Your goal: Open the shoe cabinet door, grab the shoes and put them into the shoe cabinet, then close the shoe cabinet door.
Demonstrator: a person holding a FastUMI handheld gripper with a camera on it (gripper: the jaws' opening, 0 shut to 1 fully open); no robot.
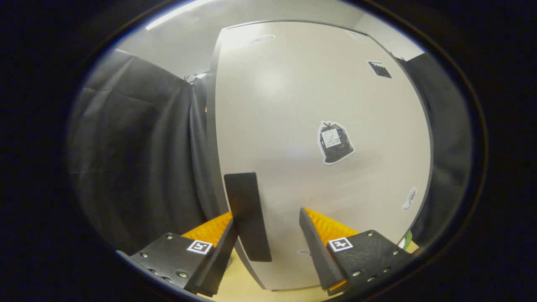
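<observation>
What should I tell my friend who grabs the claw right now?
Claw: open, holding nothing. The black handle of the shoe cabinet door stands between its fingers, right against the left finger; the right finger is apart from it.
Door: looks shut, with stickers on its front.
Done: claw lined up on the handle.
Left: close on the handle, pull the door open, put the shoes in, shut the door.

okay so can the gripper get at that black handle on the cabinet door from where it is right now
Probably yes. The black handle stands between the open fingers of the gripper, close by the left one, at the edge of the pale cabinet door. Nothing lies between them, so closing should catch it.
</observation>
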